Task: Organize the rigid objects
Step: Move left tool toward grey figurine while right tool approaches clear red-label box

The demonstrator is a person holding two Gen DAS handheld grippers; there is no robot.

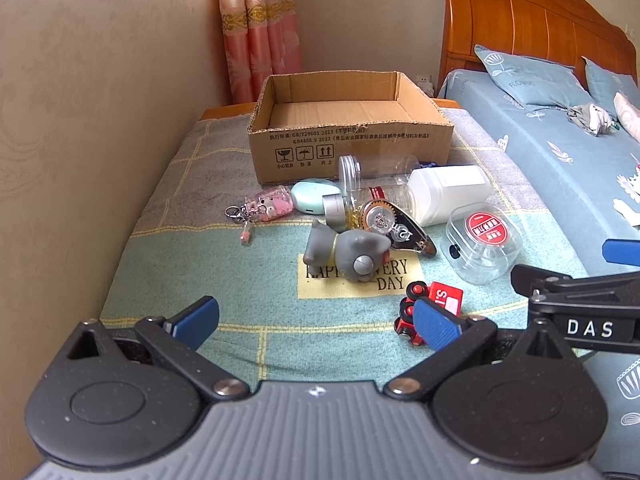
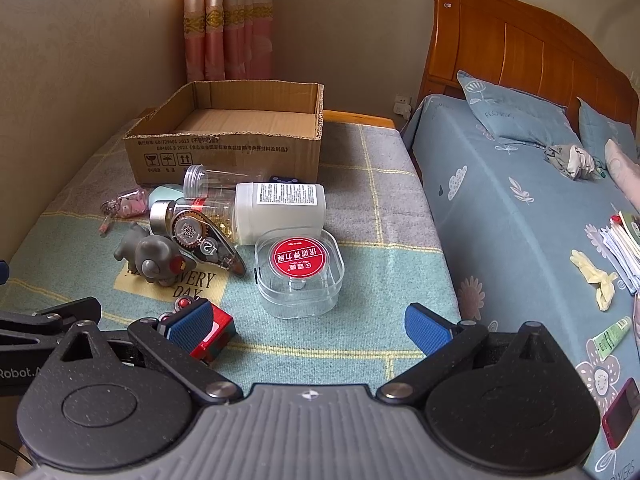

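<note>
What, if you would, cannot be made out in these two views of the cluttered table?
- Red toy car: partly behind the left gripper's fingertip in the left wrist view.
- Dark blue item by the cardboard box: mostly hidden behind the white bottle, right wrist view.
- Box label print: too small to read.

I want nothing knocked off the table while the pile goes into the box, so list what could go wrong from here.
1. The clear jar and white bottle lie on their sides and may roll if nudged.
2. The tape dispenser leans on the small gold-filled bottle; lifting either could shift the other.
3. The red toy car sits right by the right hand-held gripper, whose open fingers could bump it.
</note>
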